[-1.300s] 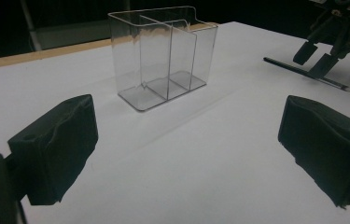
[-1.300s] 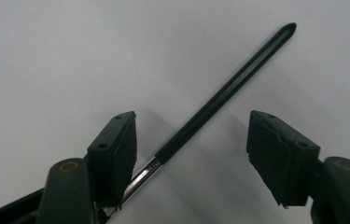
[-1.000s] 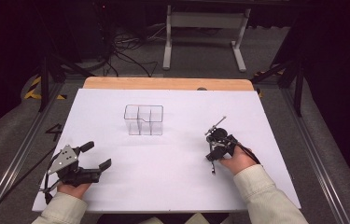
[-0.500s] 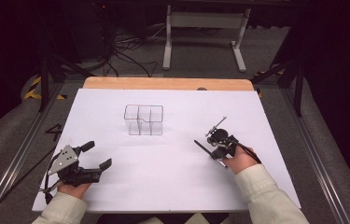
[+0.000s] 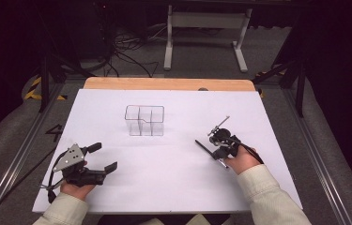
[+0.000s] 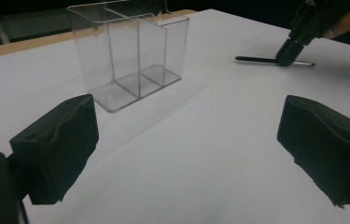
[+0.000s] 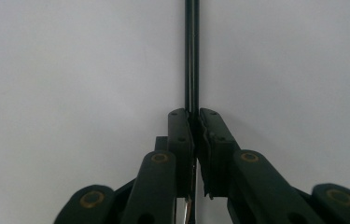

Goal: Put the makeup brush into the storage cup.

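The right gripper (image 5: 217, 151) has just been closing and now pinches a thin black pen (image 7: 192, 56) near one end, the pads pressed tight on the barrel; in the right gripper view the pen runs straight ahead from between the jaws over the white counter (image 5: 173, 187). Seen from the left gripper view, the pen (image 6: 256, 59) lies flat on the counter, well to the right of the clear organiser (image 5: 144, 120), which stands upright near the middle with its compartments empty. The left gripper (image 5: 101, 159) rests near the counter's front left corner, jaws spread wide with nothing between them, pointed toward the organiser (image 6: 130, 51). The step in hand looks like the pick-up: the grasp is made but the pen is not yet lifted. The next move likely calls for raising it, tipping it upright, carrying it over a compartment and lowering it in without knocking the light organiser; the left gripper could steady that wall if needed.
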A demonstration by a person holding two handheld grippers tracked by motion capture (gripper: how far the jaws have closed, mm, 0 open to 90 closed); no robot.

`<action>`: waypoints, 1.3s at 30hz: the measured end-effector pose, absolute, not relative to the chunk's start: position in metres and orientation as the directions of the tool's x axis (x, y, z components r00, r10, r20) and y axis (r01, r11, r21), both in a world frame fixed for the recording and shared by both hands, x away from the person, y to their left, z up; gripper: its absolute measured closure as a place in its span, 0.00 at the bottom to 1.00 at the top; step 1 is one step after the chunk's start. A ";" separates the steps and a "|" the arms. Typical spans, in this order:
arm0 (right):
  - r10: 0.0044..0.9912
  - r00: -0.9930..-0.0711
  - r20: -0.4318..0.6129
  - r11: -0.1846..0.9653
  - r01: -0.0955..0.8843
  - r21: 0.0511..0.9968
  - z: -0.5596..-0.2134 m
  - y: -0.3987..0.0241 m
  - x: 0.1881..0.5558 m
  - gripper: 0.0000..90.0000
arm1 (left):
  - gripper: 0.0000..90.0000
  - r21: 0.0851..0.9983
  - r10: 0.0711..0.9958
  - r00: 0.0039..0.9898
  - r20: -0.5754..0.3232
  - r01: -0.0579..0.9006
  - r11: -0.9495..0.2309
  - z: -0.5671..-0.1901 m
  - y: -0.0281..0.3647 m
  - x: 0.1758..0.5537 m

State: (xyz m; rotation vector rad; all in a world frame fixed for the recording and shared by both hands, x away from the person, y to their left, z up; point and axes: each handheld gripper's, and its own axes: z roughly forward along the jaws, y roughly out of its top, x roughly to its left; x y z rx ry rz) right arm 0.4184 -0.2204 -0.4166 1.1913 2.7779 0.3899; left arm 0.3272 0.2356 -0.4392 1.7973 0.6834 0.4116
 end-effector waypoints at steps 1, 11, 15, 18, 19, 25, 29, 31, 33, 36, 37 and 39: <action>0.721 -0.693 0.018 0.663 0.697 0.275 -0.415 -0.221 0.418 0.94 | 0.05 0.944 0.626 0.779 -0.041 0.236 -0.232 -0.439 0.232 0.327; 0.669 -0.744 0.010 0.707 0.639 0.302 -0.396 -0.219 0.410 0.94 | 0.13 0.935 0.534 0.843 -0.062 0.236 -0.264 -0.427 0.221 0.334; 0.642 -0.767 0.002 0.728 0.610 0.312 -0.383 -0.213 0.406 0.94 | 0.13 0.935 0.501 0.863 -0.069 0.232 -0.270 -0.421 0.217 0.337; 0.618 -0.786 0.004 0.743 0.586 0.323 -0.374 -0.210 0.402 0.94 | 0.13 0.936 0.491 0.869 -0.067 0.225 -0.270 -0.418 0.215 0.339; 0.610 -0.793 0.006 0.749 0.578 0.325 -0.371 -0.210 0.402 0.94 | 0.13 0.935 0.479 0.875 -0.071 0.225 -0.272 -0.414 0.214 0.340; 0.570 -0.821 -0.002 0.773 0.536 0.338 -0.357 -0.204 0.396 0.94 | 0.12 0.941 0.459 0.886 -0.064 0.207 -0.269 -0.407 0.208 0.342; 0.532 -0.847 -0.007 0.797 0.498 0.340 -0.345 -0.197 0.390 0.94 | 0.12 0.941 0.438 0.897 -0.064 0.200 -0.272 -0.404 0.204 0.345; 0.512 -0.859 -0.008 0.805 0.477 0.352 -0.340 -0.193 0.388 0.94 | 0.12 0.942 0.423 0.904 -0.064 0.195 -0.274 -0.402 0.200 0.346; 0.500 -0.866 -0.005 0.811 0.466 0.353 -0.337 -0.190 0.386 0.94 | 0.12 0.941 0.409 0.910 -0.069 0.196 -0.277 -0.400 0.197 0.347; 0.477 -0.879 0.004 0.820 0.447 0.358 -0.331 -0.183 0.383 0.93 | 0.12 0.940 0.373 0.924 -0.090 0.203 -0.275 -0.398 0.191 0.350; 0.469 -0.883 0.005 0.823 0.439 0.360 -0.330 -0.182 0.383 0.94 | 0.12 0.940 0.362 0.928 -0.091 0.199 -0.275 -0.396 0.189 0.350; 0.449 -0.894 0.011 0.831 0.422 0.363 -0.327 -0.177 0.381 0.94 | 0.12 0.941 0.345 0.933 -0.098 0.200 -0.273 -0.395 0.185 0.350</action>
